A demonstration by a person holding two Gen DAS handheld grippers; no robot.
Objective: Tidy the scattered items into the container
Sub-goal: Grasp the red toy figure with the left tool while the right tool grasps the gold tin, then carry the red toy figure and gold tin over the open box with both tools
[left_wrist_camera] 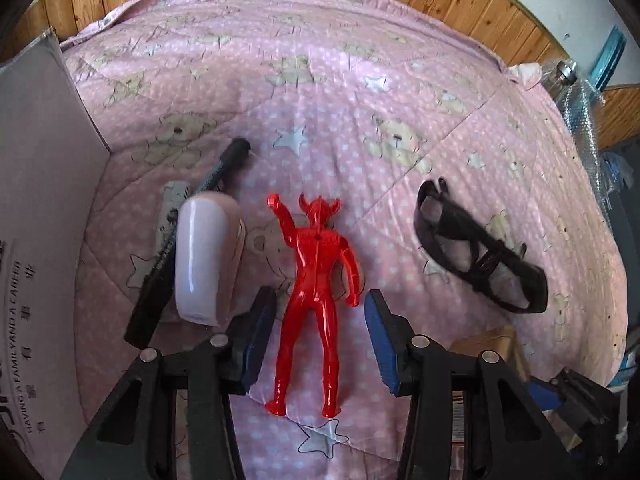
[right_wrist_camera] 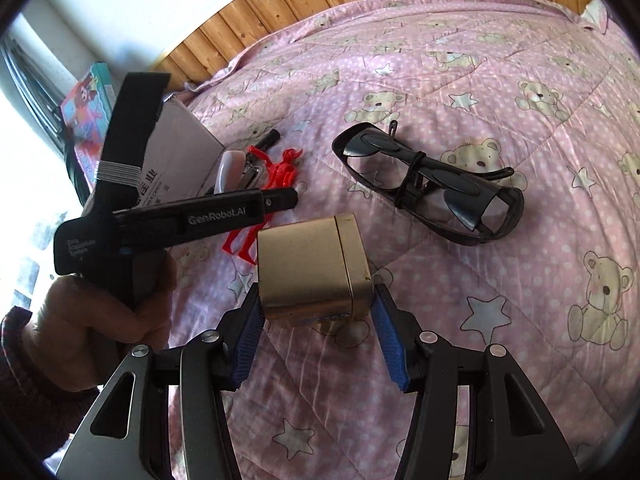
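Left claw (left_wrist_camera: 320, 340) wide open, empty, straddling red figure (left_wrist_camera: 316, 280) at frame centre; best closed squarely across the waist. Right claw (right_wrist_camera: 316, 328) apparently pinching gold box (right_wrist_camera: 312, 268).

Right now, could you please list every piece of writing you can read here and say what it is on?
"GenRobot.AI": side of the left gripper.
"HAVING A FAMILY AND A CAREER": wall of the cardboard box, last letters blurred.
Chinese characters on the box: unreadable.
Small white print on the gripper handle: too small.
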